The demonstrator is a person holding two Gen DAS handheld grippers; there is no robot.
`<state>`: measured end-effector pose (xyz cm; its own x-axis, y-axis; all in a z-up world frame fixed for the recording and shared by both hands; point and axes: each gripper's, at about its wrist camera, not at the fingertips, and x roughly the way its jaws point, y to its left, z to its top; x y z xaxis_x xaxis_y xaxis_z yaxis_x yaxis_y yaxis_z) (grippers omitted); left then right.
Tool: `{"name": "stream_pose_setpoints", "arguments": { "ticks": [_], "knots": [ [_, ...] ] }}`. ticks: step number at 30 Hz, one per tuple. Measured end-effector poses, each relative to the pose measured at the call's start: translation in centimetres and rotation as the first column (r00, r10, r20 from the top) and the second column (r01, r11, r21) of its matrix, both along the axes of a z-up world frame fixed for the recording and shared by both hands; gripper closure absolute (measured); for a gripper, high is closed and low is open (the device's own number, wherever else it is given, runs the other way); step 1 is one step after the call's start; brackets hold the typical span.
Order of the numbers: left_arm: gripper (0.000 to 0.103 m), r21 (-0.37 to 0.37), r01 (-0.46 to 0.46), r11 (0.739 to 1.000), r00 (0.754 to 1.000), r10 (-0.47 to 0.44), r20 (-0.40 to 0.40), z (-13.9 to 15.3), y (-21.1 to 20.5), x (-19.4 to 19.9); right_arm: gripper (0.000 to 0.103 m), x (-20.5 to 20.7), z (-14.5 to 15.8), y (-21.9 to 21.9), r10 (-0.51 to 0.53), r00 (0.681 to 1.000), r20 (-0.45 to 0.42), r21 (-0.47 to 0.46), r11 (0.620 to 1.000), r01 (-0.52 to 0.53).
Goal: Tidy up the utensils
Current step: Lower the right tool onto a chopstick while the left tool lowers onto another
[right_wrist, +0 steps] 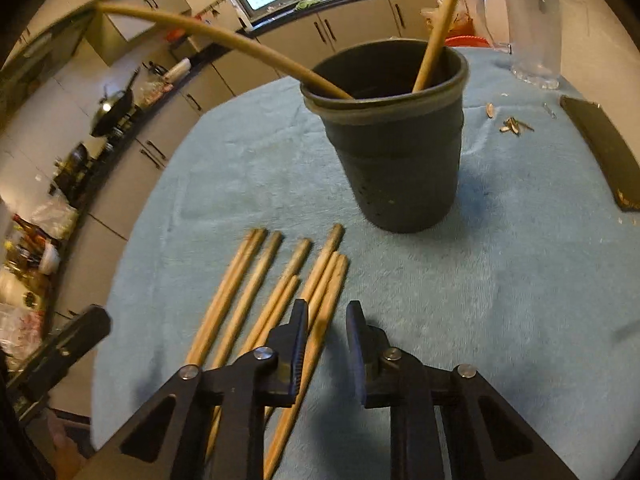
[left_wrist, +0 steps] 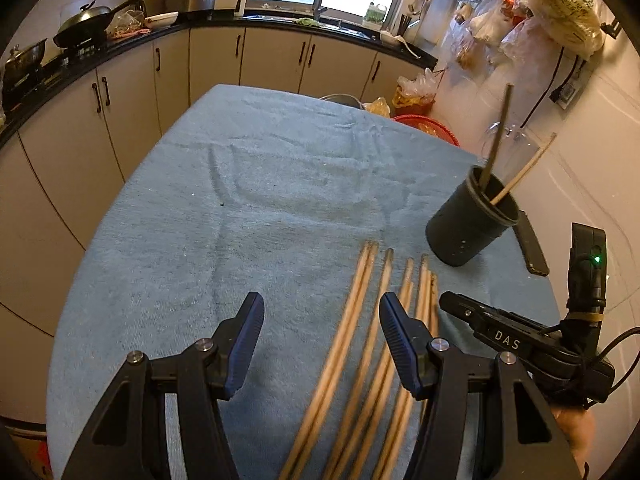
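Observation:
Several wooden chopsticks (left_wrist: 362, 344) lie side by side on a blue towel (left_wrist: 256, 184); they also show in the right wrist view (right_wrist: 256, 300). A dark cup (left_wrist: 472, 224) stands behind them at the right and holds two chopsticks (left_wrist: 498, 140); it also shows in the right wrist view (right_wrist: 396, 136). My left gripper (left_wrist: 322, 344) is open and empty above the left chopsticks. My right gripper (right_wrist: 326, 344) is open and empty, low over the rightmost chopsticks, and shows at the right of the left wrist view (left_wrist: 492, 320).
A black flat object (right_wrist: 600, 152) lies right of the cup. A clear plastic jug (right_wrist: 528, 24) stands behind it, with small loose bits (right_wrist: 514, 126) nearby. Kitchen counter, sink and cabinets (left_wrist: 280, 52) ring the table.

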<state>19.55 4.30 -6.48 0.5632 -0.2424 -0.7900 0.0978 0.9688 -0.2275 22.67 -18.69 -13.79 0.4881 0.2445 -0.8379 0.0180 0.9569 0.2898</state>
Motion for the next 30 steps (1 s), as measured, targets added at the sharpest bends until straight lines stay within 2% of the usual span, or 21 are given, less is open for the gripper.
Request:
{"name": "stream_pose_setpoints", "arguments": {
  "ticks": [4,10,12,14,16,18,19,21,28,30],
  "knots": [
    [0.042,-0.001,0.021,1.000,0.999,-0.021,-0.030,-0.8,-0.3,1.2,0.086,1.4,-1.2,0.4,-0.004,0.999,-0.041,-0.013,1.000,0.004],
    [0.042,0.039,0.108,0.993,0.988,-0.103,-0.117,-2.4,-2.4,3.3,0.090,1.9,-1.1,1.0,0.003,0.999,-0.032,-0.085,0.996,-0.005],
    [0.042,0.036,0.146,0.989,0.982,-0.141,-0.123,-2.7,-3.3,4.2,0.090,1.4,-1.1,0.9,0.002,1.000,-0.025,-0.102,0.995,-0.004],
    [0.043,0.065,0.169,0.984,0.977,-0.158,-0.143,-3.1,-4.1,5.1,0.090,0.8,-1.0,0.3,0.001,1.000,-0.025,-0.122,0.993,-0.004],
    [0.051,0.062,0.195,0.979,0.972,-0.184,-0.149,-3.3,-4.7,6.1,0.091,0.4,-1.0,-0.2,-0.001,1.000,-0.023,-0.149,0.989,-0.003],
    [0.073,0.050,0.199,0.979,0.967,-0.187,-0.175,-3.8,-5.0,7.4,0.091,0.2,-0.9,-0.9,-0.008,1.000,-0.006,-0.172,0.985,0.007],
    [0.076,0.040,0.201,0.979,0.963,-0.190,-0.188,-4.1,-4.9,7.8,0.091,0.2,-1.0,-1.1,-0.007,1.000,0.000,-0.178,0.984,0.007],
    [0.077,0.042,0.197,0.980,0.958,-0.183,-0.221,-4.8,-5.1,8.6,0.091,0.1,-1.0,-1.7,-0.017,1.000,0.010,-0.177,0.984,0.019],
    [0.078,0.114,0.248,0.962,0.950,-0.218,-0.224,-5.2,-6.8,9.3,0.091,0.0,-1.1,-2.6,-0.001,1.000,0.027,-0.157,0.988,0.005],
    [0.083,0.135,0.253,0.958,0.950,-0.220,-0.219,-5.1,-7.3,9.9,0.091,-0.3,-1.1,-3.1,-0.004,0.999,0.032,-0.142,0.990,0.009]
  ]
}}
